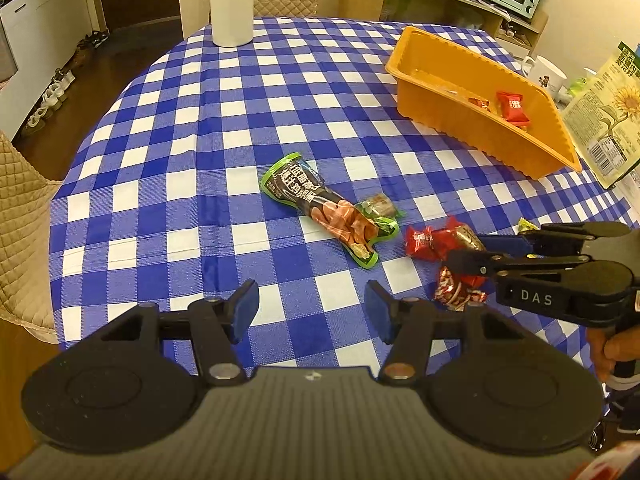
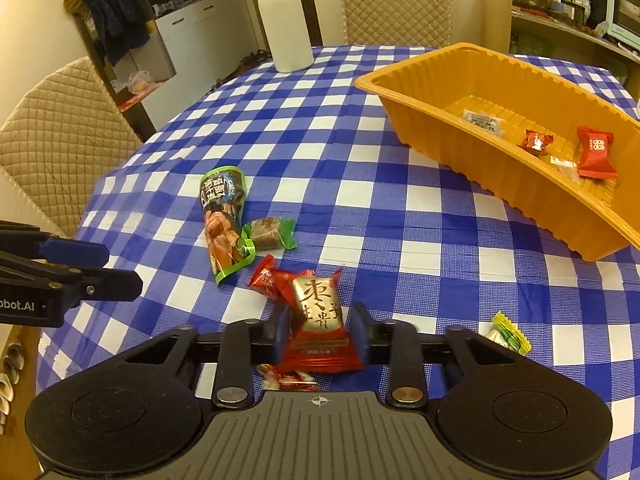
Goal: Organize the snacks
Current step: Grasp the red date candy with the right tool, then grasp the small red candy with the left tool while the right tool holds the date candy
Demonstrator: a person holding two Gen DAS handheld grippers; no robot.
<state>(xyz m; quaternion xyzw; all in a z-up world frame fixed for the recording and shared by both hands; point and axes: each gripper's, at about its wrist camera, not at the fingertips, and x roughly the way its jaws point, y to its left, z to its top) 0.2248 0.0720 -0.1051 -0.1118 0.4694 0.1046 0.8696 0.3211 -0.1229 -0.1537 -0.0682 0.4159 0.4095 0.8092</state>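
Observation:
My right gripper (image 2: 319, 334) is shut on a red and gold date snack packet (image 2: 320, 320), just above the checked tablecloth; it shows from the side in the left wrist view (image 1: 472, 246). My left gripper (image 1: 311, 306) is open and empty, low over the table, left of the snacks. A green sausage pouch (image 1: 324, 210) (image 2: 224, 222), a small green-wrapped cake (image 2: 270, 233), red packets (image 1: 420, 242) (image 2: 266, 278) (image 1: 458, 290) and a yellow-green candy (image 2: 506, 336) lie loose. The orange tray (image 1: 520, 148) (image 2: 440, 136) holds three small packets.
A white bottle (image 1: 231, 0) (image 2: 284, 20) stands at the table's far side. A sunflower seed bag (image 1: 604, 116) and a white mug (image 1: 546, 74) are right of the tray. Quilted chairs (image 2: 60, 140) surround the table.

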